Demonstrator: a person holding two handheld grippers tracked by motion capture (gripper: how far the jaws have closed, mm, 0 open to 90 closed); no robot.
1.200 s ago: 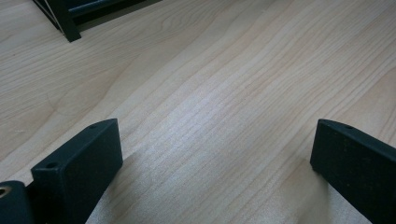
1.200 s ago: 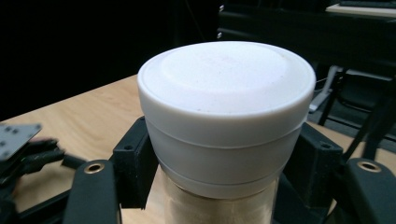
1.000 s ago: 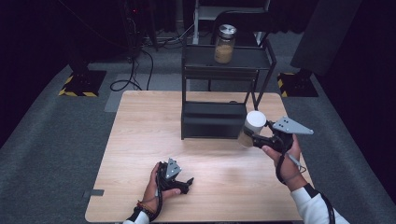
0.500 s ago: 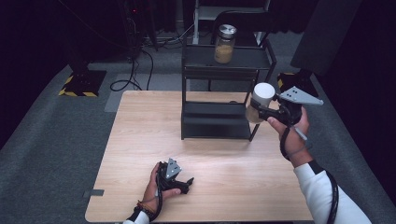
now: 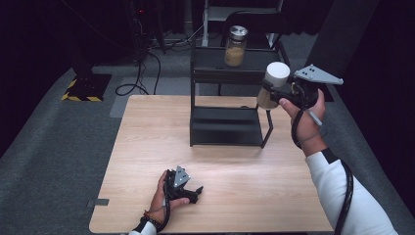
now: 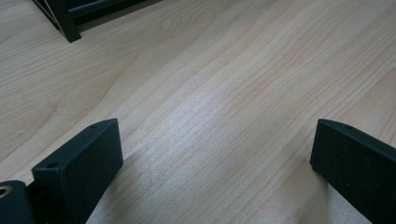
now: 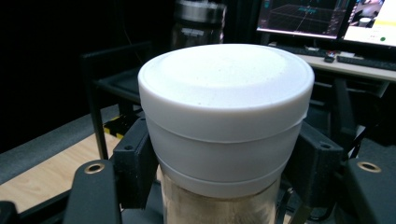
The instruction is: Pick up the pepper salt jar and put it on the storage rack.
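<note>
A jar with a white lid hangs in the air at the right of a black two-tier shelf, level with its upper tier. My right gripper is shut on this jar, its jaws clamped on the sides just under the white lid. A second jar with a metal lid and tan contents stands on the shelf's upper tier. My left gripper rests on the wooden table near its front edge. In the left gripper view its fingers stand wide apart over bare wood; it is open.
The shelf's leg shows at the upper left of the left gripper view. Beyond the table lie grey floor, cables and a yellow-black striped base. Monitors stand behind the shelf.
My right gripper has lifted the white-lidded jar from table height beside the shelf up to the level of the upper tier. The left gripper has stayed put.
</note>
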